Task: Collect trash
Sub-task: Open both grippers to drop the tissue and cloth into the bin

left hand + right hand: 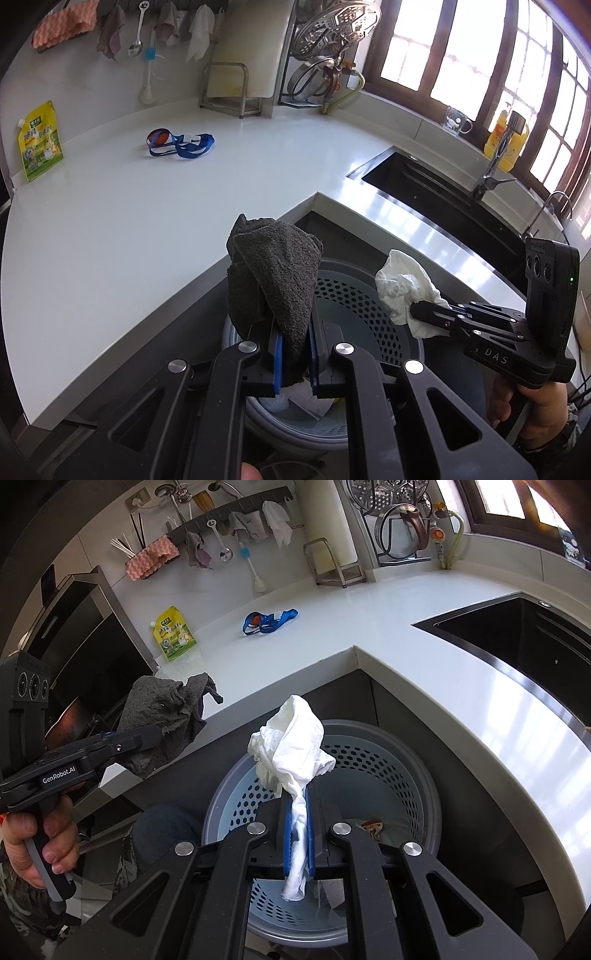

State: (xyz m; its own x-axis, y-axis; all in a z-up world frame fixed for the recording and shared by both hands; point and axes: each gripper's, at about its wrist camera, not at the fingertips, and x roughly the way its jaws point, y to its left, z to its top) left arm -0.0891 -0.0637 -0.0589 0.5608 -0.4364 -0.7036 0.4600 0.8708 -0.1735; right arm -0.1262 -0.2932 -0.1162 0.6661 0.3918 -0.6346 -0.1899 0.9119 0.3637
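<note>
Both grippers hang over the round grey perforated plastic bin (406, 775). Left gripper (293, 354) pinches a dark grey terry rag (273, 284); right gripper (299, 834) clamps a crumpled white paper tissue (291, 746).

Both wrist views look down, sharing the bin (369, 295).

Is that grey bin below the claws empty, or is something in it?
Not empty: the bin holds a small wrapper and paper scraps at the bottom.
</note>
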